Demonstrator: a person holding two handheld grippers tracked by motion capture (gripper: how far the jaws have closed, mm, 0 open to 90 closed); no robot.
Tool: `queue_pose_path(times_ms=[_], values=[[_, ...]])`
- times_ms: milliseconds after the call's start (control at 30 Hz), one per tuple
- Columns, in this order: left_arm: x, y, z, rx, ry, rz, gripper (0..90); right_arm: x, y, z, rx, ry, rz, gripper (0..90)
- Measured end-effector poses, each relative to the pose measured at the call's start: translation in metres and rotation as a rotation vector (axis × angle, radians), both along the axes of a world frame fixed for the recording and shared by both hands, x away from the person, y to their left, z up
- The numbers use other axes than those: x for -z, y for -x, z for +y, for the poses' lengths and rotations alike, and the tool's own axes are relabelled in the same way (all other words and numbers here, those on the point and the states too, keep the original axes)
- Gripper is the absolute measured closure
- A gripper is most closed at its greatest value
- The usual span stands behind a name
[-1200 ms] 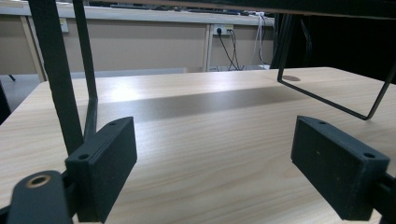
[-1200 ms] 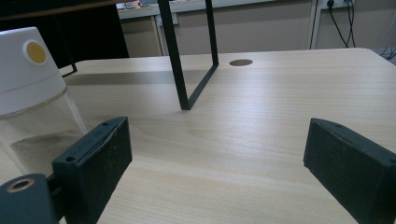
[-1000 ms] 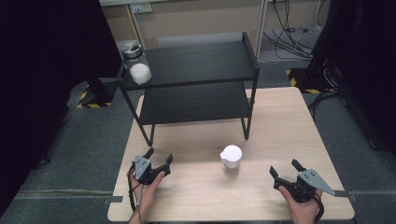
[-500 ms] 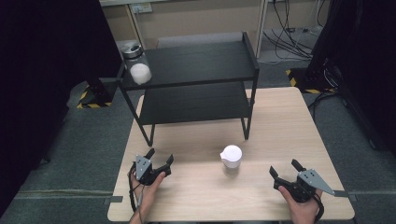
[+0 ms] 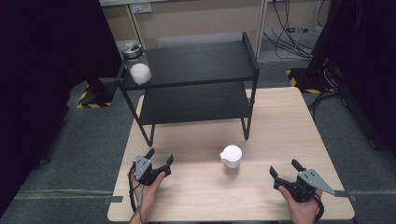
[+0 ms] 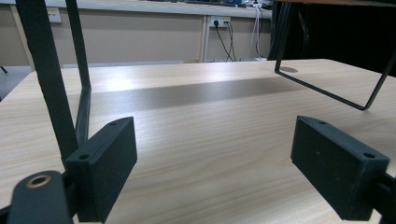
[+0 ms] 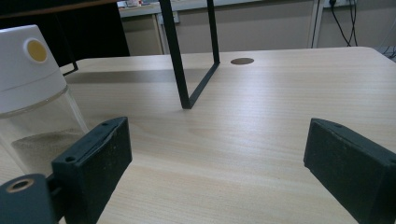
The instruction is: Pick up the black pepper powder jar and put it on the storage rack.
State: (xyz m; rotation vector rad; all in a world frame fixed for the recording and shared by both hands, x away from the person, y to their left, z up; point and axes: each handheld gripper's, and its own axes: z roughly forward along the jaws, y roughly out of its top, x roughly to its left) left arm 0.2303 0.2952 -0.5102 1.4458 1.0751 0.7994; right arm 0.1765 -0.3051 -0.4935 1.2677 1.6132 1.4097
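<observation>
A clear glass jar with a white lid (image 5: 231,157) stands upright near the middle of the wooden table (image 5: 280,121); it appears at the left of the right gripper view (image 7: 32,98). A second white-lidded jar (image 5: 140,73) sits at the left end of the top shelf of the black rack (image 5: 196,63). My left gripper (image 5: 159,157) rests low at the table's front left, open with nothing between its jaws (image 6: 215,158). At the front right my right gripper (image 5: 285,168) is open and empty too (image 7: 217,168), to the right of the jar on the table.
The black two-tier rack stands on the far half of the table; its legs (image 6: 51,79) (image 7: 180,60) rise ahead of both grippers. A glass jar with a metal lid (image 5: 130,49) stands behind the rack's left end. Cables (image 5: 299,28) lie on the floor behind.
</observation>
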Motion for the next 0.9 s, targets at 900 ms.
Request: queue_pose_path(times_ms=[900], values=[[-0.0001,0.0003,-0.0008,-0.008,0.005,0.002,13.9,-0.0069,-0.0072,0.0049,-0.136,0.012,-0.005,9.4]])
